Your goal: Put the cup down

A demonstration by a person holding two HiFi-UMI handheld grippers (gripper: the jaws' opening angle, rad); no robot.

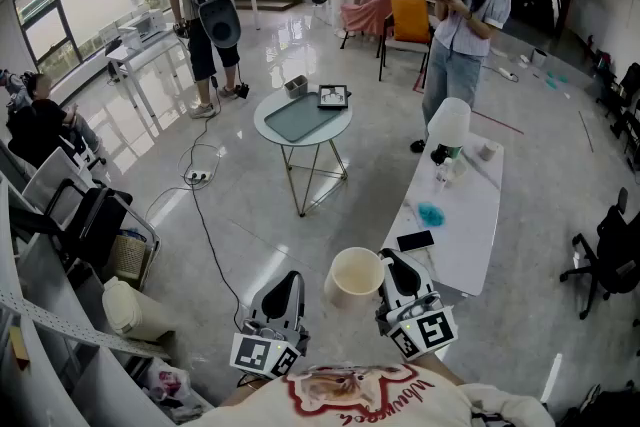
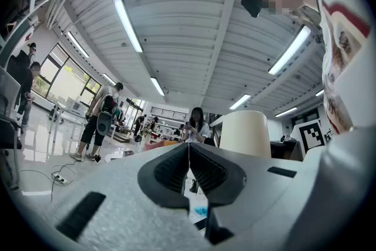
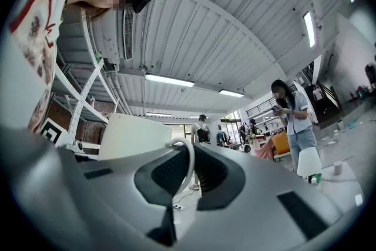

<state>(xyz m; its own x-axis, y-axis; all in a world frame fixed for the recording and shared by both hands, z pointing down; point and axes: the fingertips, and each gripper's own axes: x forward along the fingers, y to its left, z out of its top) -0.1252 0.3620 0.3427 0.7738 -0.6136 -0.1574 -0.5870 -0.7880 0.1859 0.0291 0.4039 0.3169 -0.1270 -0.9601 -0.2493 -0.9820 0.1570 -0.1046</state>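
Observation:
A cream cup (image 1: 355,277) hangs upright in the air low in the head view, over the floor beside the near end of the long white table (image 1: 470,225). My right gripper (image 1: 389,264) is shut on its thin handle (image 3: 189,163), and the cup body (image 3: 132,135) sits just left of the jaws in the right gripper view. Left of the cup, my left gripper (image 1: 293,281) is shut with nothing between its fingers (image 2: 176,170). The cup (image 2: 245,133) rises to its right in the left gripper view.
The long table carries a black phone (image 1: 415,241), a blue object (image 1: 431,213) and a white lamp (image 1: 449,127). A round table (image 1: 272,105) with a tray stands farther off. A person (image 1: 463,25) stands by the table's far end. Cables (image 1: 205,215) run over the floor.

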